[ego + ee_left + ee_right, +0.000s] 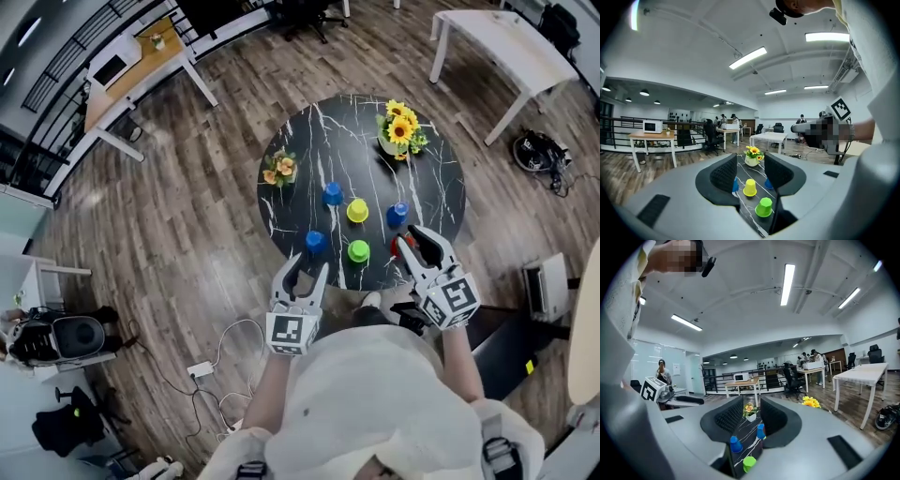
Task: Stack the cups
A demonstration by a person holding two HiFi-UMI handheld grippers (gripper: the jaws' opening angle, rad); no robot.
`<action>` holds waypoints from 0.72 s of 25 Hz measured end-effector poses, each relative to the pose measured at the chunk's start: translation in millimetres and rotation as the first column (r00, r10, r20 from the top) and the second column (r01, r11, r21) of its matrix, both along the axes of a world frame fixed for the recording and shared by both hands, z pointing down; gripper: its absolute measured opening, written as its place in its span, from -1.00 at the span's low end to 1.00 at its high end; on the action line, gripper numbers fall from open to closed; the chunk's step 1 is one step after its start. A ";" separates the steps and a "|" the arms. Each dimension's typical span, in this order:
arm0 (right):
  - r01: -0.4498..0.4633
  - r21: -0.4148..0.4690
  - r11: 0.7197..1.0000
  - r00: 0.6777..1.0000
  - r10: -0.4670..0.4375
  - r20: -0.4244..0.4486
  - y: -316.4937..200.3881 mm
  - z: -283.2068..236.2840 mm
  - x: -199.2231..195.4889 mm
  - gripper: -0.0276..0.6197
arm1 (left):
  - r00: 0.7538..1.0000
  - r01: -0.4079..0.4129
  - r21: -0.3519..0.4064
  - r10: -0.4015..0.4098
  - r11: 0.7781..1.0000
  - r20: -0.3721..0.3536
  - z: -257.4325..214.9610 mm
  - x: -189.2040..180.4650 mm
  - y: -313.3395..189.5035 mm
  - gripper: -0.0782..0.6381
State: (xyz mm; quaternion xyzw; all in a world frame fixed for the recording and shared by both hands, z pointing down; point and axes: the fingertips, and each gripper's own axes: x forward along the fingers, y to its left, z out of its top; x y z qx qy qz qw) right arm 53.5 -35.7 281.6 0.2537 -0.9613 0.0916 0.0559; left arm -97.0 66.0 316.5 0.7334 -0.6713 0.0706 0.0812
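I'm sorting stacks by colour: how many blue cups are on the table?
3. One blue cup sits mid-table left of the yellow cup, one right of it, one at the near edge left of the green cup. The right gripper may hide more.

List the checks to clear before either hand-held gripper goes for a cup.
1. Left hand-held gripper jaws apart and empty: ok.
2. Right hand-held gripper jaws apart and empty: ok.
3. Green cup and yellow cup stand free on the table, nothing stacked on them: ok.
4. Red cup fully in sight: not ok; the right hand-held gripper covers part of it in the head view.
5. Sunflower pot and orange flower pot stand apart from the cups: ok.
6. Cups fit inside one another: cannot tell.
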 end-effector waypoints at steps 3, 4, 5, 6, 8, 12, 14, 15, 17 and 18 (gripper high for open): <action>0.038 -0.001 0.999 0.999 -0.038 -0.010 -14.9 6.0 -1.6 -0.53 | 0.999 0.032 -0.019 -0.032 0.999 -0.001 11.7 2.5 -9.4 -0.24; 0.046 -0.004 0.999 0.999 -0.046 -0.013 -18.5 8.6 -2.5 -0.53 | 0.999 0.039 -0.029 -0.039 0.999 0.000 16.6 2.2 -11.2 -0.23; 0.050 -0.009 0.999 0.999 -0.050 -0.015 -21.2 11.1 -3.5 -0.53 | 0.999 0.044 -0.039 -0.044 0.998 0.001 21.8 1.3 -12.3 -0.24; 0.051 -0.015 0.999 0.999 -0.052 -0.016 -23.4 13.6 -4.7 -0.53 | 0.999 0.046 -0.049 -0.046 0.998 0.002 27.3 -0.5 -13.1 -0.23; 0.049 -0.024 0.998 0.999 -0.050 -0.022 -27.3 18.4 -8.2 -0.53 | 0.999 0.047 -0.070 -0.047 0.996 0.009 39.2 -6.5 -15.8 -0.23; 0.027 -0.037 0.999 0.998 -0.029 -0.052 -32.2 27.4 -17.8 -0.53 | 0.999 0.026 -0.131 -0.023 0.991 0.023 70.2 -24.1 -24.3 -0.23; 0.003 -0.042 0.999 0.998 -0.006 -0.070 -33.8 31.1 -22.6 -0.53 | 1.000 0.007 -0.163 -0.005 0.987 0.017 87.9 -34.4 -30.5 -0.23; -0.011 -0.043 0.999 0.997 0.008 -0.081 -34.5 33.1 -25.1 -0.53 | 1.000 -0.002 -0.177 0.004 0.984 0.015 96.7 -40.2 -33.9 -0.23; -0.043 -0.045 0.998 0.994 0.038 -0.106 -35.2 37.1 -30.1 -0.53 | 1.000 -0.022 -0.203 0.025 0.979 0.011 113.0 -52.2 -40.4 -0.22; -0.060 -0.048 0.997 0.992 0.054 -0.116 -35.3 39.1 -32.5 -0.53 | 0.999 -0.036 -0.216 0.039 0.976 0.008 120.5 -57.7 -43.7 -0.22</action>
